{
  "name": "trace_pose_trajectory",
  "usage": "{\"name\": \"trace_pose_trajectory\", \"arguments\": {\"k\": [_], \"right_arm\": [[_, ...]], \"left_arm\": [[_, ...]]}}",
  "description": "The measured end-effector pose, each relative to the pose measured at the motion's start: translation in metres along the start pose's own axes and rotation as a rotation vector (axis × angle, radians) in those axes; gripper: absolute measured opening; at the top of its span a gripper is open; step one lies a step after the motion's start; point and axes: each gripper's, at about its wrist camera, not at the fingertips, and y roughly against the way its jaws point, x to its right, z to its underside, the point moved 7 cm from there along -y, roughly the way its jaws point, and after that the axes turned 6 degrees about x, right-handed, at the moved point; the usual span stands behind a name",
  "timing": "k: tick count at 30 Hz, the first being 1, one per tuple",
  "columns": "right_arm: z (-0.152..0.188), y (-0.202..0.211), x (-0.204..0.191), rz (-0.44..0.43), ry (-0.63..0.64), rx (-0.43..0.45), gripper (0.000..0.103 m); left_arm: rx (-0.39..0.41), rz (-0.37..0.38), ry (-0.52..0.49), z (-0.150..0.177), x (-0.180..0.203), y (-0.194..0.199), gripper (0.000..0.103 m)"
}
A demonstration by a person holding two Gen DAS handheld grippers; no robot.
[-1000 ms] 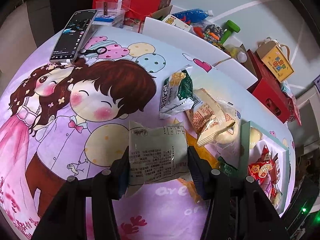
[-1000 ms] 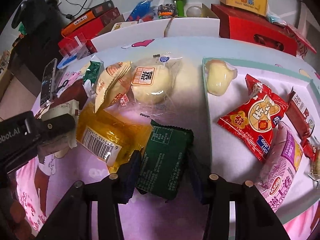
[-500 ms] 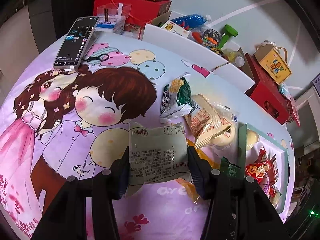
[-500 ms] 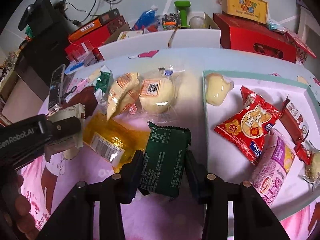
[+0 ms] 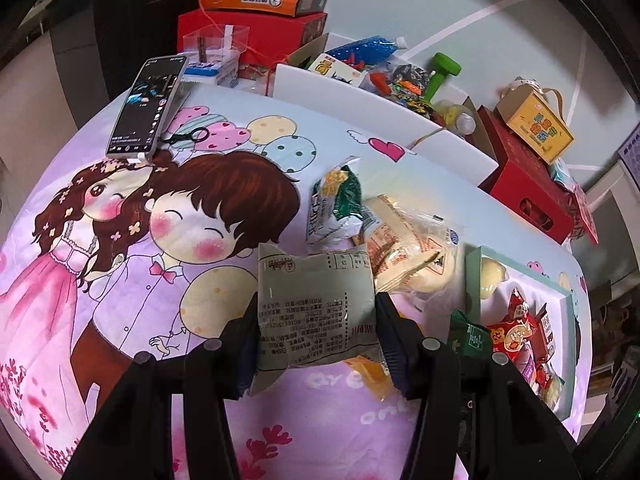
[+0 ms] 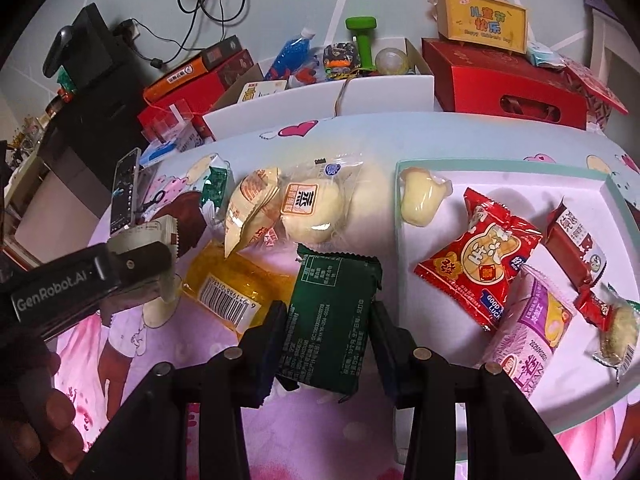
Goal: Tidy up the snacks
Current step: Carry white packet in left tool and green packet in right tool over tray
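A: Nearest the lens, what does the left claw (image 5: pixel 316 322) grip?

B: A pale green packet (image 5: pixel 314 308), clamped between both pads with its printed back facing up, above the cartoon-print tabletop (image 5: pixel 120 280).

A: And the right claw (image 6: pixel 329 316)?

B: Closed on a dark green packet (image 6: pixel 330 314), also back side up, held just left of the tray (image 6: pixel 500 164) and above the cloth. Its near end droops below the pads.

A: What lies just beyond the dark green packet?

B: To its left, a yellow pouch (image 6: pixel 236 288) with a barcode, flat on the cloth. Farther on, a tan wrapper (image 6: pixel 250 210) leans against a clear-bagged bun (image 6: pixel 312 212), and a green-and-white packet (image 6: pixel 214 188) sits left of them.

A: And the tray?

B: To the right, holding a pale bun (image 6: pixel 420 200) at its far left corner, a red packet (image 6: pixel 484 256), a purple packet (image 6: pixel 528 328) nearer and brown-red bars (image 6: pixel 576 244) to the right.

A: Farther still?

B: A phone (image 5: pixel 150 108) lies at the far left of the tabletop beside small scissors (image 5: pixel 186 136). Past the edge stand red boxes (image 6: pixel 508 80), a yellow gift box (image 6: pixel 482 26) and a white bin (image 6: pixel 320 100) of toys.
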Motion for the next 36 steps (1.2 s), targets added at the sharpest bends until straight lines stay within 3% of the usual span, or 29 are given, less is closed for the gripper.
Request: {"name": "trace_pose_trajectory", "arguments": {"k": [13, 17, 36], "right_arm": [[-0.02, 0.022, 0.044, 0.029, -0.099, 0.057, 0.045], [-0.025, 0.031, 0.064, 0.048, -0.139, 0.08, 0.045], [-0.038, 0.071, 0.188, 0.149, -0.381, 0.177, 0.045]], "left_arm": [[-0.004, 0.021, -0.092, 0.006, 0.037, 0.001, 0.055], [-0.018, 0.06, -0.115, 0.011, 0.054, 0.002, 0.055], [-0.045, 0.198, -0.371, 0.037, 0.184, 0.001, 0.055]]}}
